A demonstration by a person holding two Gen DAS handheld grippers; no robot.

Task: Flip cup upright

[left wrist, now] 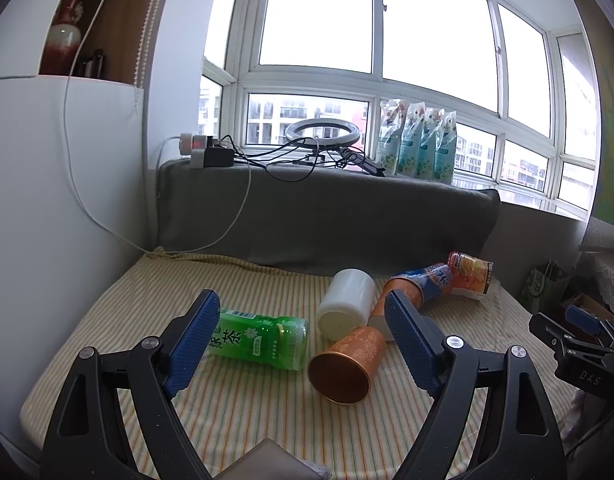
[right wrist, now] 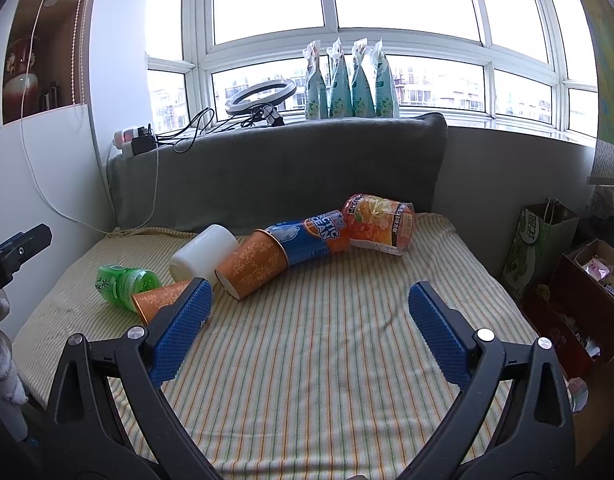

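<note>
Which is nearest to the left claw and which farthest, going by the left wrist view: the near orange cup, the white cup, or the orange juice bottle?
1. Near orange cup: on its side, just ahead of the open left claw.
2. White cup: lying behind it, mid-cushion.
3. Orange juice bottle: far right, near the grey backrest.

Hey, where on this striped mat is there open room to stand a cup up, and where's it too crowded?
Free: the near right of the striped mat, in front of the right gripper, below the orange cup and blue bottle. Also the back-left corner behind the green bottle. Crowded: the diagonal row from the green bottle past the white cup to the orange-label bottle.
</note>
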